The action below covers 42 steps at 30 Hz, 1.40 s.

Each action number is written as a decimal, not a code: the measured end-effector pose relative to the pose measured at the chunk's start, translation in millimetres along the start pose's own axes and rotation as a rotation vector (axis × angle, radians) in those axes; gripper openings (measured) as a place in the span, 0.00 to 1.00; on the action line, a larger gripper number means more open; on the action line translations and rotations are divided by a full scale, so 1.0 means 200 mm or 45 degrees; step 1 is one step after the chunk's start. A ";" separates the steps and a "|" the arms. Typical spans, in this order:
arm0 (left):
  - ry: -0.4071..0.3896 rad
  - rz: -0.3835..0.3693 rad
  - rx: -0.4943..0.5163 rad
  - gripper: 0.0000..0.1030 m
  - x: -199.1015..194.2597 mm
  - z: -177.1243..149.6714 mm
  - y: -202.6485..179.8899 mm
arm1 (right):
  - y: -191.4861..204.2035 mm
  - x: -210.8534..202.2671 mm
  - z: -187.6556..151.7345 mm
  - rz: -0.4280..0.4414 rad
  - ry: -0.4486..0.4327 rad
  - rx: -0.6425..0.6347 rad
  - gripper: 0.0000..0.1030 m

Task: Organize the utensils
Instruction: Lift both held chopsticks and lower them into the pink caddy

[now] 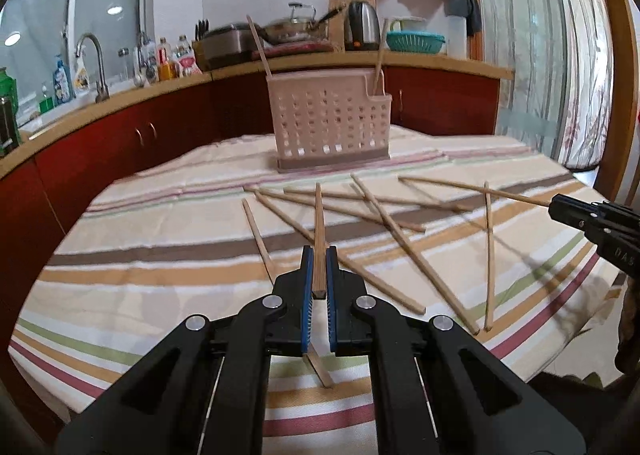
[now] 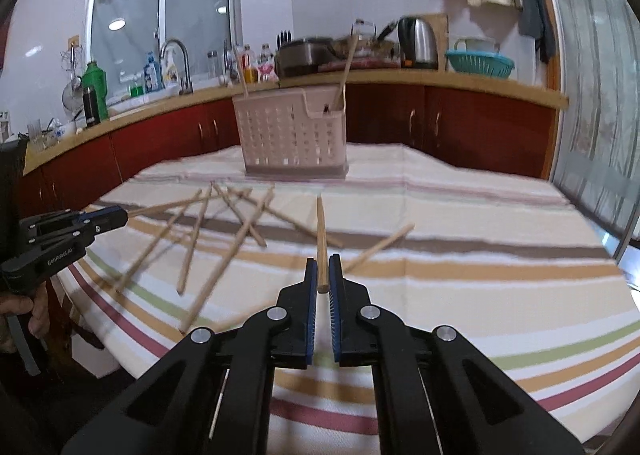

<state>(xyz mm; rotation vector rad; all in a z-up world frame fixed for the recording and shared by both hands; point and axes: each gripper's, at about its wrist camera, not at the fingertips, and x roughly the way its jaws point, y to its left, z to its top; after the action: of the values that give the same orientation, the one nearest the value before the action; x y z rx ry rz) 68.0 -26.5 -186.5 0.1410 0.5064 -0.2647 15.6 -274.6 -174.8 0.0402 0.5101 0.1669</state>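
Note:
My left gripper [image 1: 319, 255] is shut on a wooden chopstick [image 1: 318, 223] that points forward above the striped cloth. My right gripper [image 2: 323, 263] is shut on another chopstick [image 2: 321, 231], also pointing toward the pink perforated utensil holder [image 1: 326, 121] at the table's far side. Two chopsticks stand in that holder [image 2: 290, 135], one at each end. Several loose chopsticks [image 1: 384, 215] lie crossed on the cloth between the grippers and the holder. The right gripper [image 1: 560, 205] shows at the right edge of the left wrist view, the left gripper [image 2: 120, 219] at the left edge of the right wrist view.
The table [image 2: 460, 263] wears a striped cloth. Behind it runs a red-fronted kitchen counter [image 1: 440, 95] with a sink tap [image 1: 94, 63], bottles, a kettle [image 1: 362, 25] and a teal basket [image 2: 480, 63]. A person's hand [image 2: 36, 311] holds the left gripper's handle.

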 end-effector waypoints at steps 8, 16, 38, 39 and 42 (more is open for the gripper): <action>-0.143 0.023 -0.017 0.06 -0.17 0.14 0.03 | 0.01 -0.15 0.19 -0.010 -0.121 -0.011 0.06; -0.230 0.039 -0.023 0.06 -0.26 0.23 0.05 | 0.02 -0.22 0.28 -0.011 -0.170 -0.001 0.06; -0.311 0.069 -0.068 0.06 -0.28 0.44 0.16 | 0.00 -0.15 0.49 0.019 -0.148 0.013 0.06; -0.310 0.069 -0.072 0.06 -0.28 0.44 0.17 | 0.00 -0.14 0.50 0.022 -0.150 0.014 0.06; -0.307 0.077 -0.079 0.06 -0.26 0.46 0.19 | 0.00 -0.11 0.53 0.027 -0.162 0.021 0.07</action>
<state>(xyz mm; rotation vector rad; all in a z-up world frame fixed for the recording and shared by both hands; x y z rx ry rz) 78.2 3.3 -78.4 0.0625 0.2698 -0.2030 48.7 -279.0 -71.2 0.0721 0.3846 0.1798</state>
